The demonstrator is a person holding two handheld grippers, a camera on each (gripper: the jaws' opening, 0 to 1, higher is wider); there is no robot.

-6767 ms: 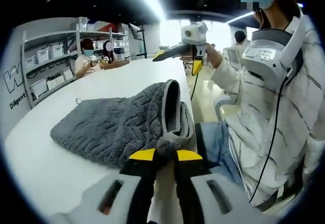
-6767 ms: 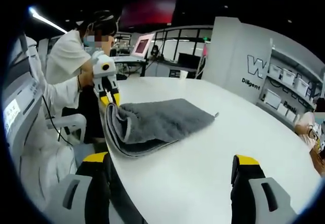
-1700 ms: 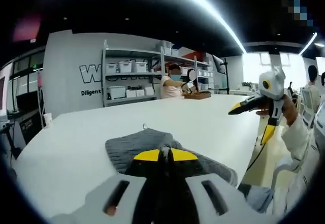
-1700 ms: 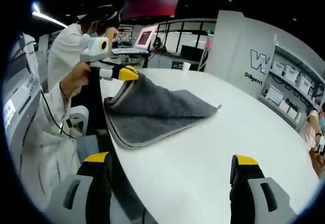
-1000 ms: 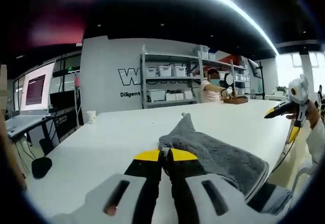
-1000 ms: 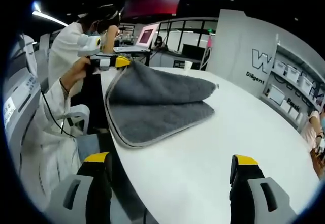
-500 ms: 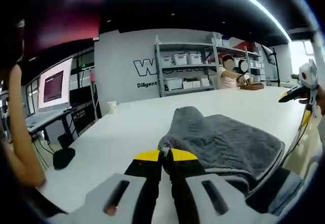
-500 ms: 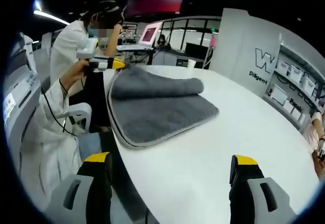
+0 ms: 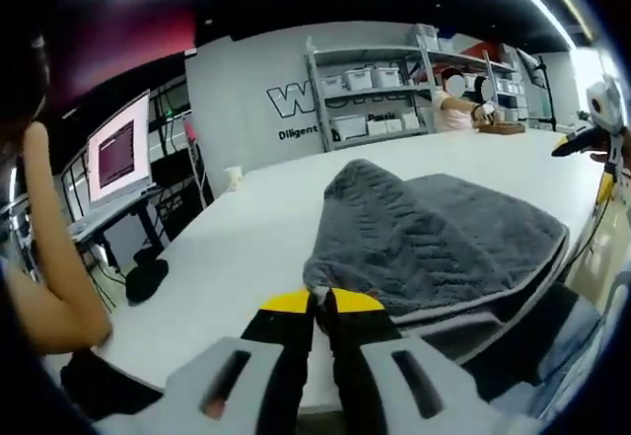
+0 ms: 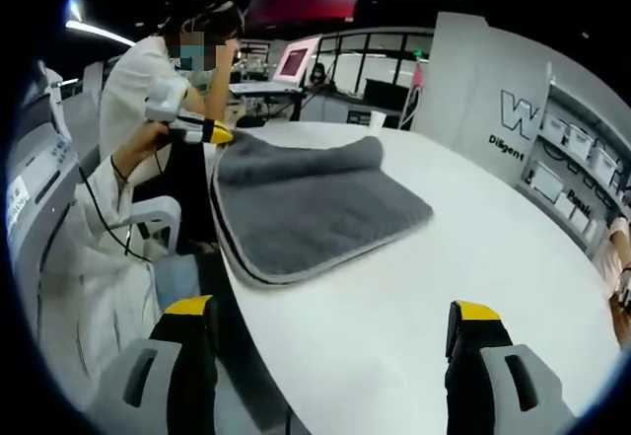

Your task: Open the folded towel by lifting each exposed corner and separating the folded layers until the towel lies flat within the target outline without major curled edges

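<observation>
Behind everything we see a grey wall with large white letters, metal shelving (image 9: 380, 95) with pale storage boxes in the upper centre of the left gripper view, and a lit monitor (image 9: 118, 152) at the left. Our smooth white table (image 10: 424, 287) has a rounded edge and a glossy, hard surface.

On it lies the towel (image 10: 306, 203), a thick grey plush cloth with a wavy knitted pile and a lighter bound hem along its border. In the right gripper view it sits left of centre, close to the table's edge, with a rolled fold along its upper side. In the left gripper view its top layer rises in a soft tent (image 9: 434, 238) right of centre.

Our left gripper (image 9: 317, 302), yellow-tipped at bottom centre, has its jaws pressed together on a corner of the towel. Our right gripper (image 10: 330, 322) has its jaws spread wide at the bottom of its view, holding nothing, above bare table.
</observation>
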